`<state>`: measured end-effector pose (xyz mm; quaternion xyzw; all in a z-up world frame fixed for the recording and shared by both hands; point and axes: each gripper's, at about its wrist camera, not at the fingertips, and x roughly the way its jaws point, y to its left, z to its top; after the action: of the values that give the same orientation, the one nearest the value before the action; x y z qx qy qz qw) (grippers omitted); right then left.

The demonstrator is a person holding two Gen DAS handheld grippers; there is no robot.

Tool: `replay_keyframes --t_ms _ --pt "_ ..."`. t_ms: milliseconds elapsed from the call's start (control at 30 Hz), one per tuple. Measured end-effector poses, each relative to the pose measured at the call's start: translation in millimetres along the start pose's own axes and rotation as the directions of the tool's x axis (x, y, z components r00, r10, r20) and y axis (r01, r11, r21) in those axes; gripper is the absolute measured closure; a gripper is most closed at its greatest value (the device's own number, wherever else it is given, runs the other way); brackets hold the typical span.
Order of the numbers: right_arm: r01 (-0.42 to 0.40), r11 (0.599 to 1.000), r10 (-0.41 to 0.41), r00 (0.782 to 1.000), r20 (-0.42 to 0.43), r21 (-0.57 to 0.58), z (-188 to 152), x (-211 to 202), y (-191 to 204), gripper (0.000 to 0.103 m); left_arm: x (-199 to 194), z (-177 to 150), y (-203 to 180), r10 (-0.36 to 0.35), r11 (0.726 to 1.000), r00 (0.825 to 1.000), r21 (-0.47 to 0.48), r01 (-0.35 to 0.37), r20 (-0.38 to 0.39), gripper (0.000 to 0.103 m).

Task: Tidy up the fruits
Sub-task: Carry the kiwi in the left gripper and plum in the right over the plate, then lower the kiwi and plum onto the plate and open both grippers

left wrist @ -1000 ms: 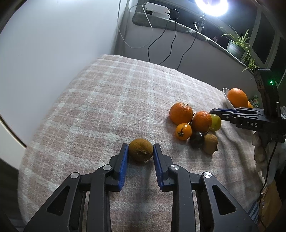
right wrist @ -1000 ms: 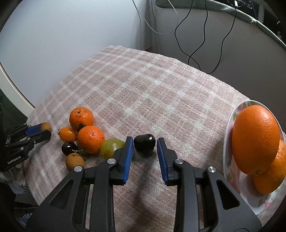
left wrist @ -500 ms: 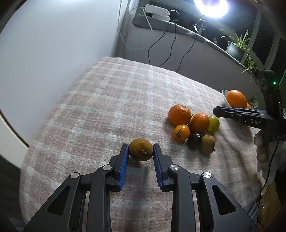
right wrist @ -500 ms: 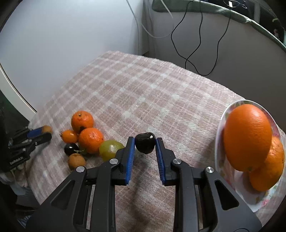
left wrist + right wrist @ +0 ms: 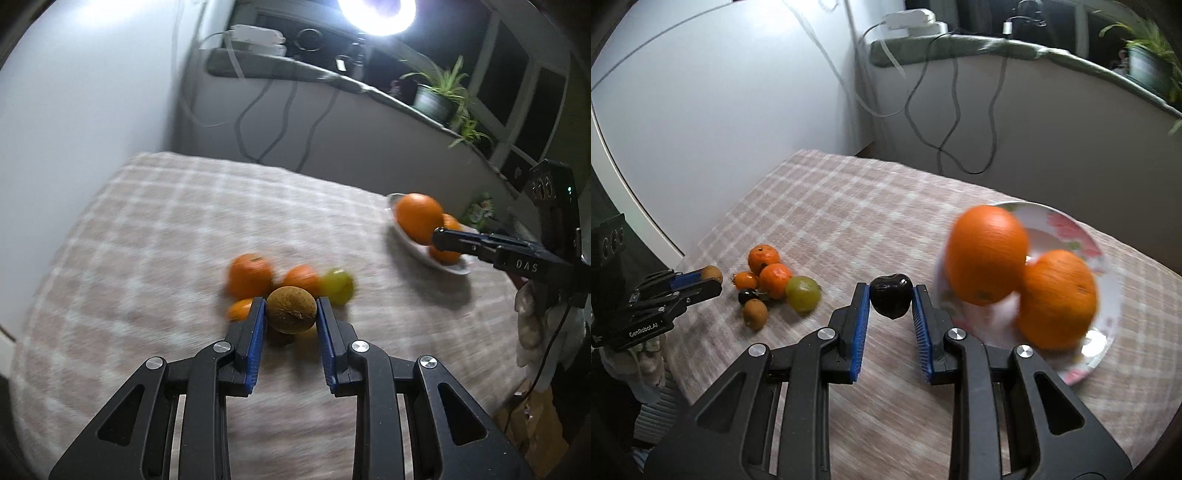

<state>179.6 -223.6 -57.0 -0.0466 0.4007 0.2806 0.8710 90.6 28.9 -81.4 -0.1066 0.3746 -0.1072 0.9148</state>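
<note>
My left gripper (image 5: 291, 314) is shut on a brown kiwi (image 5: 291, 309) and holds it above the checked tablecloth. My right gripper (image 5: 890, 301) is shut on a dark plum (image 5: 890, 300), raised just left of a flowered white plate (image 5: 1082, 240) that holds two large oranges (image 5: 988, 253). A pile of fruit lies on the cloth: two mandarins (image 5: 764, 258), a small orange fruit (image 5: 745, 280), a green fruit (image 5: 802, 298), a dark fruit (image 5: 746, 296) and another kiwi (image 5: 755, 313). The left gripper also shows in the right wrist view (image 5: 709, 276), the right gripper in the left wrist view (image 5: 439, 236).
The checked tablecloth (image 5: 849, 206) covers the table. A white wall stands at the left. Cables (image 5: 945, 110) hang down a low wall behind the table, with a potted plant (image 5: 439, 96) and a bright lamp (image 5: 380, 11) on its ledge.
Both grippers have lifted their fruit off the cloth. The right gripper has swung with the plum toward the plate. The left gripper has moved with the kiwi toward the fruit pile.
</note>
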Motion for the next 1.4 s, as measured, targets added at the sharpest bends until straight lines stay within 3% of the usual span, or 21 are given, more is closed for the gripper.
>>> replay_keyframes --t_ms 300,667,1400 --pt "0.076 0.997 -0.076 0.997 0.005 0.025 -21 -18 -29 0.078 29 20 -62 -0.094 0.993 0.996 0.077 0.094 -0.005 0.077" --pt "0.085 0.995 -0.086 0.996 0.007 0.061 -31 -19 -52 0.078 68 35 -120 -0.168 0.974 0.985 0.144 0.173 -0.044 0.077" --pt "0.089 0.992 -0.089 0.996 -0.006 0.086 -43 -14 -69 0.078 109 41 -156 -0.184 0.961 0.977 0.191 0.203 -0.109 0.077"
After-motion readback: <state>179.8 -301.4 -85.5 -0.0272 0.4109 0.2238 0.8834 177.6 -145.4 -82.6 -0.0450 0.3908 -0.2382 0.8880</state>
